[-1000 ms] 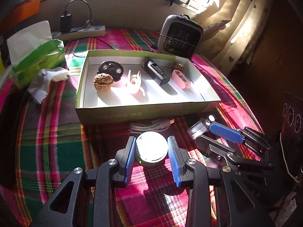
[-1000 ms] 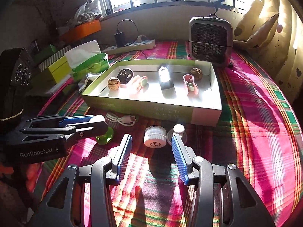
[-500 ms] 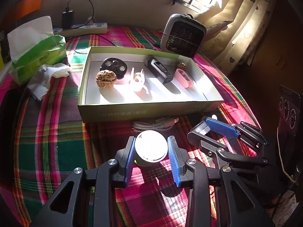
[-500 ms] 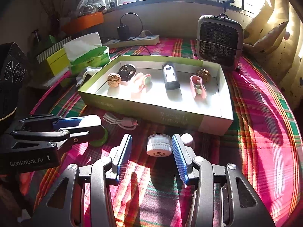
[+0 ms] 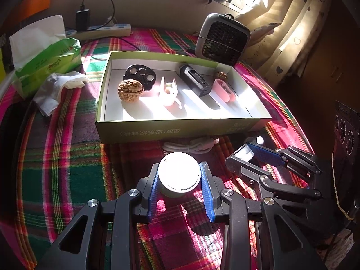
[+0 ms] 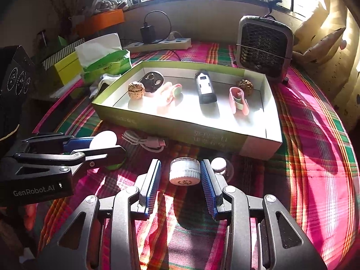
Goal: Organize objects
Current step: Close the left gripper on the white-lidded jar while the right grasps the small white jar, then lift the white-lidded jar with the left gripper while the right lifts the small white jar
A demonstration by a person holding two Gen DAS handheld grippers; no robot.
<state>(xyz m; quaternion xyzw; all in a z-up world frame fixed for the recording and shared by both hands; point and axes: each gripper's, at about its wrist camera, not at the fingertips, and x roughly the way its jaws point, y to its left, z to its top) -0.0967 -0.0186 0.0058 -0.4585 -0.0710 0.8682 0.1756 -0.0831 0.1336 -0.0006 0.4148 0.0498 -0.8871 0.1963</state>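
Note:
My left gripper (image 5: 179, 165) is shut on a round white-lidded container (image 5: 178, 177) just above the plaid cloth; in the right wrist view the container (image 6: 104, 139) shows a green base. My right gripper (image 6: 180, 162) straddles a small white ribbed jar (image 6: 185, 174) that stands on the cloth. Its jaws are closing: the right pad is at the jar's side, while the left pad still stands off it. A small capped bottle (image 6: 219, 165) stands just outside the right finger. Behind, the shallow green box (image 6: 202, 132) holds a walnut (image 6: 136, 90), a black device (image 6: 205, 87), a pink case (image 6: 238, 100) and other small items.
A coiled white cable (image 6: 144, 140) lies in front of the box. A green tissue pack (image 5: 47, 60) and a crumpled tissue (image 5: 58, 87) are at the left. A small fan (image 5: 221, 39) stands behind the box, and a power strip (image 5: 108, 29) lies by the wall.
My right gripper moved forward until the jar came between its fingers, and its jaws have narrowed around it. The left gripper keeps its hold on the white-lidded container and has not moved.

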